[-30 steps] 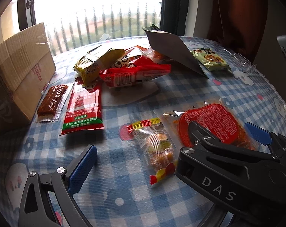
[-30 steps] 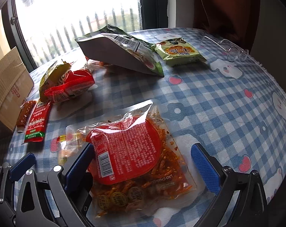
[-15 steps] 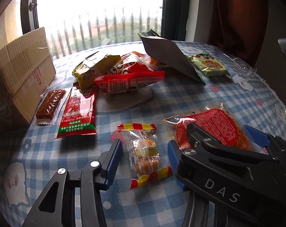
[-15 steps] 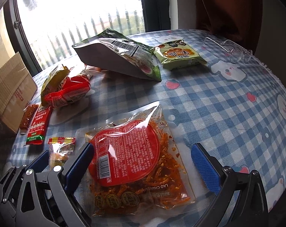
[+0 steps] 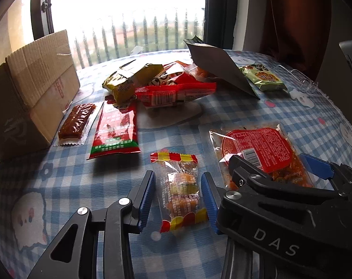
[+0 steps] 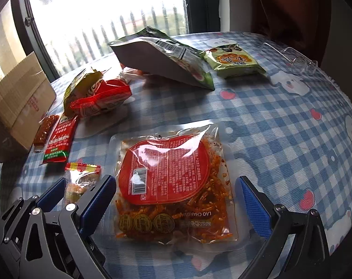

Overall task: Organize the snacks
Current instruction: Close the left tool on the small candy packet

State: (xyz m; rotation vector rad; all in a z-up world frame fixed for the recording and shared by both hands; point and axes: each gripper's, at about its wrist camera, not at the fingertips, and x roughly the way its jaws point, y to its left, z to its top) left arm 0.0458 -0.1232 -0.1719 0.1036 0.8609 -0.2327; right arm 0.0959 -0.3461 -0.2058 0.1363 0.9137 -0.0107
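A second ago the left claw [image 5: 178, 196] stood wide open; its jaws have since drawn in on either side of the candy packet [image 5: 179, 187] and are closing, blue pads [image 5: 146, 196] just beside its clear edges.

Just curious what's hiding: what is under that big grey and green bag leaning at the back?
An orange-red snack packet peeks out from under the grey and green bag. Most of it is covered, so I cannot tell what it is.
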